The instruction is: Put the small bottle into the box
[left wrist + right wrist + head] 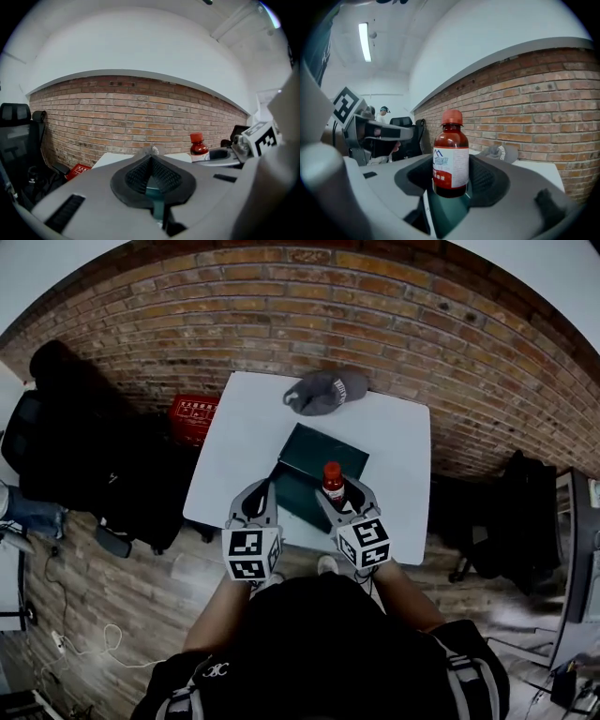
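Note:
The small brown bottle (pixel 333 482) with a red cap and white label is upright between the jaws of my right gripper (pixel 343 500), which is shut on it; in the right gripper view the bottle (pixel 451 155) fills the middle. It hangs over the near right part of the dark green box (pixel 319 472), which lies on the white table (pixel 234 456). My left gripper (pixel 257 497) hovers at the box's near left edge with its jaws shut and nothing between them. In the left gripper view the bottle (pixel 198 146) shows at the right.
A grey cap (pixel 326 391) lies at the table's far edge, against the brick wall (pixel 375 306). A red crate (pixel 194 416) sits on the floor left of the table, beside a black office chair (pixel 66 427). Black bags (pixel 520 521) stand at the right.

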`<state>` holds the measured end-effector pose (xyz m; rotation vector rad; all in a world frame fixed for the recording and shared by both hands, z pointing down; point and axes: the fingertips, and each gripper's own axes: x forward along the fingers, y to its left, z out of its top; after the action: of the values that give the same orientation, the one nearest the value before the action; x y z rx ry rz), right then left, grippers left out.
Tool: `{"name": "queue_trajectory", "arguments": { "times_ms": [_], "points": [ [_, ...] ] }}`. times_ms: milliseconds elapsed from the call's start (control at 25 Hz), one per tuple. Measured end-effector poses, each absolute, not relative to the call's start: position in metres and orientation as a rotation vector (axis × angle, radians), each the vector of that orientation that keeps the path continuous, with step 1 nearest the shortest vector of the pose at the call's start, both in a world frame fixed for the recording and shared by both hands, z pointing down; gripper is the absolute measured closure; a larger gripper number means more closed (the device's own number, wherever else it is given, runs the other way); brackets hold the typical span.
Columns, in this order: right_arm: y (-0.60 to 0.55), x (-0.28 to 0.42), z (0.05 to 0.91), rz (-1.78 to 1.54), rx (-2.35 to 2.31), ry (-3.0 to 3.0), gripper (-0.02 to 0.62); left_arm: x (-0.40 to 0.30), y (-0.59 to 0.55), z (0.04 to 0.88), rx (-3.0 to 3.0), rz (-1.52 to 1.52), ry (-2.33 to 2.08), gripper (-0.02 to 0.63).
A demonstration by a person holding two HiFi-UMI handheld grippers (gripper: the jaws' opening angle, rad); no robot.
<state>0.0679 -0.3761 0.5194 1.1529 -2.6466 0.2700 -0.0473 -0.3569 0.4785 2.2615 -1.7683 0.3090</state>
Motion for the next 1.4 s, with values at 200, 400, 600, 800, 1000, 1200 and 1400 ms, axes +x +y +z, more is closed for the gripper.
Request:
{"name": "queue_trajectory", "arguments": {
  "times_ms": [200,400,600,800,1000,1200,1400],
  "points": [
    [-0.371,0.050,0.561,0.314,0.976,-2.569,0.370,-0.060,-0.350,0.485,2.195,0.314,-1.823,0.600],
    [-0.369,0.041,0.606,0.313,0.834,-2.448,0.370,-0.073,-0.345,0.491,2.129,0.313,-1.871,0.600],
    [-0.369,0.039,0.649,0.327,0.716,-2.300,0.370,-0.083,-0.339,0.496,2.074,0.323,-1.903,0.600],
    [-0.362,0.038,0.679,0.350,0.622,-2.172,0.370,-0.094,-0.330,0.501,2.028,0.334,-1.932,0.600],
    [-0.359,0.036,0.704,0.341,0.549,-2.086,0.370,-0.103,-0.322,0.503,1.985,0.330,-1.967,0.600],
    [-0.357,0.039,0.726,0.296,0.497,-1.989,0.370,-0.115,-0.314,0.505,1.954,0.343,-1.982,0.600],
    [-0.353,0.043,0.740,0.196,0.458,-1.920,0.370,-0.119,-0.309,0.508,1.928,0.340,-1.999,0.600]
  ]
}}
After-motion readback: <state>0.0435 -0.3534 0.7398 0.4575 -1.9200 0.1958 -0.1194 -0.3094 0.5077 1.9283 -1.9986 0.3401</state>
